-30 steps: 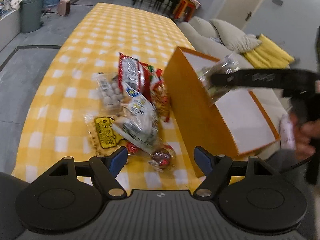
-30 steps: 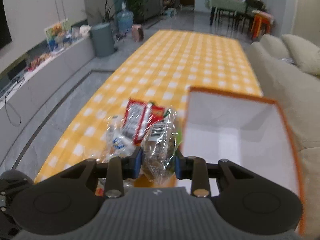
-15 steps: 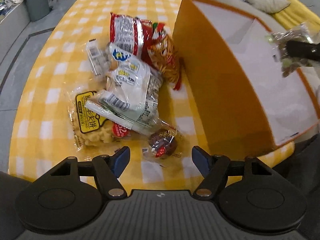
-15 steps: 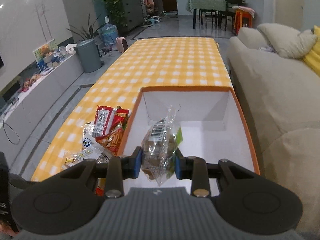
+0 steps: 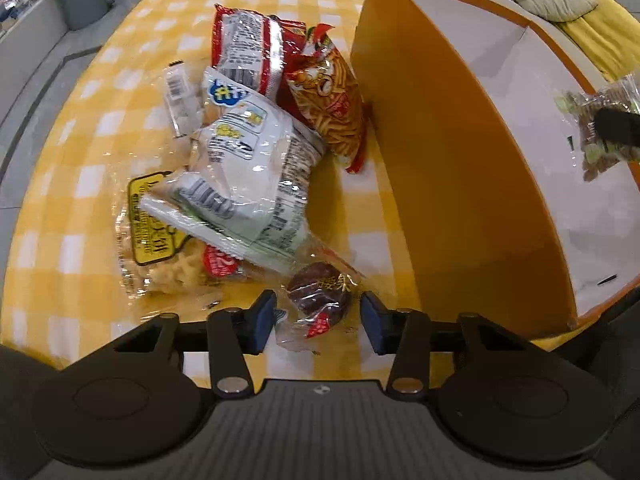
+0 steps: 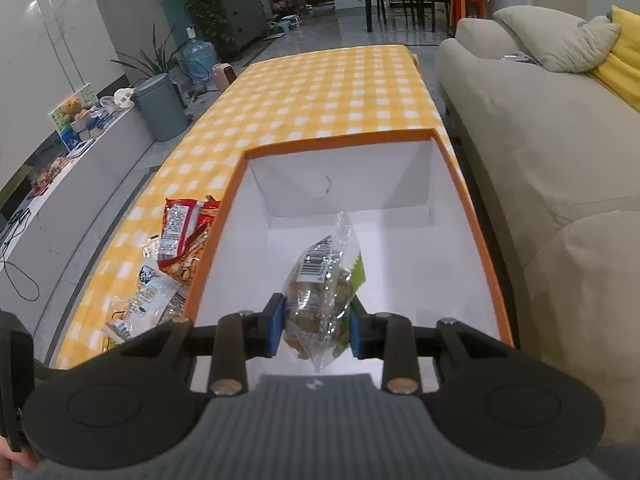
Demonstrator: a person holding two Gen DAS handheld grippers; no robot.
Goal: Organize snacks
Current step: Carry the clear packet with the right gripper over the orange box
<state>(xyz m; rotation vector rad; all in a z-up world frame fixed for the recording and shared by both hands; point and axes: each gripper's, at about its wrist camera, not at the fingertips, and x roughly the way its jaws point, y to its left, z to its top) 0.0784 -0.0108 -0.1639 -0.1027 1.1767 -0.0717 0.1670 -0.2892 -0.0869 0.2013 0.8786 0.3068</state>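
Left wrist view: the nearest thing is the left claw (image 5: 318,322), pointing steeply down at the bench edge.
Left claw state: its jaws have just been closing; a round dark cake in a clear wrapper (image 5: 320,294) sits between the blue pads, with a gap still showing on each side, so nothing is pinched.
Snack pile: past the cake, at 11 o'clock, a clear bag with a yellow label (image 5: 154,224) lies under a big white packet (image 5: 244,184).
Middle of the pile: a small clear pack of white pieces (image 5: 182,100) lies at 10 o'clock of the white packet; an orange stick-snack bag (image 5: 332,100) lies at its 1 o'clock, just beside the box wall.
Far end of the pile: a red and white packet (image 5: 250,46).
Bench: a yellow checked cloth (image 5: 80,168) covers it.
Orange box (image 5: 452,168): stands at 2 o'clock of the pile, open on top, white inside.
Right wrist view: the right claw (image 6: 317,326) is pinching a clear bag of brown snacks (image 6: 322,296) with a barcode label.
Snack bag place: held above the white inside of the box, over its near half.
Far side: a beige sofa (image 6: 540,140) runs along at 3 o'clock of the bench.
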